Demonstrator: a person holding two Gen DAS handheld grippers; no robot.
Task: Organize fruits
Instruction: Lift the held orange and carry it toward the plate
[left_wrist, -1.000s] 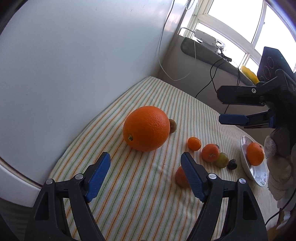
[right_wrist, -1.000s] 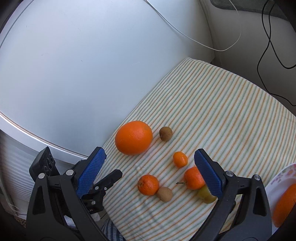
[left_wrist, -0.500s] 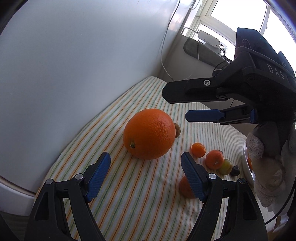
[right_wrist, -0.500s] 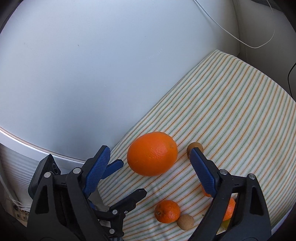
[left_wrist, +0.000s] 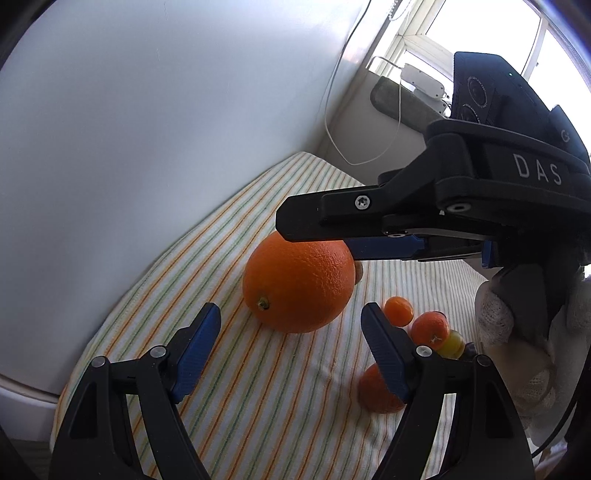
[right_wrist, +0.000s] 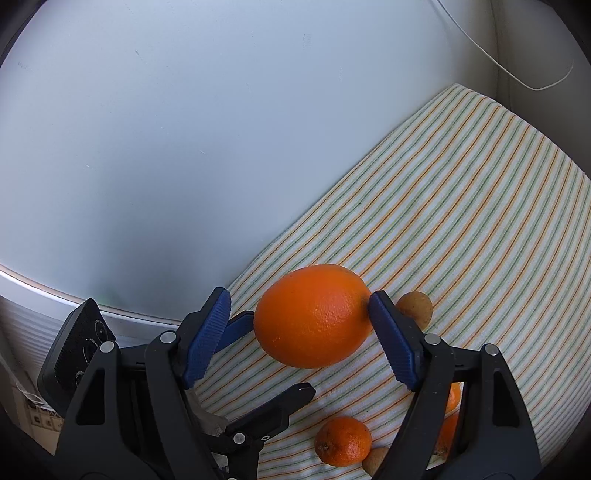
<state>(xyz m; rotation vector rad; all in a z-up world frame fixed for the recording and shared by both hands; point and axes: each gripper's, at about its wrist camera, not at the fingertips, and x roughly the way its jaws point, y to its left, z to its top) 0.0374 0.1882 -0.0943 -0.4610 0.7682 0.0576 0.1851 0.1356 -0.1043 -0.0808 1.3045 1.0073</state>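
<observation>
A big orange (left_wrist: 297, 282) lies on the striped cloth (left_wrist: 258, 406). My left gripper (left_wrist: 290, 347) is open, just short of it, holding nothing. My right gripper (right_wrist: 299, 325) is open and straddles the big orange (right_wrist: 314, 315); its right pad is at the fruit's side, its left pad stands apart. It shows in the left wrist view (left_wrist: 369, 221) reaching in above the orange. Small tangerines (left_wrist: 430, 328) (right_wrist: 343, 441) and a brown fruit (right_wrist: 415, 308) lie close by.
A white wall (left_wrist: 147, 129) runs along the far left side of the cloth. A small orange fruit (left_wrist: 399, 311), a yellow-green one (left_wrist: 454, 343) and another tangerine (left_wrist: 375, 391) lie to the right. A white cable (left_wrist: 354, 162) hangs at the back corner.
My right gripper has come in from the right and down over the big orange, which now sits between its fingers. My left gripper has edged slightly closer. The plate has left both views.
</observation>
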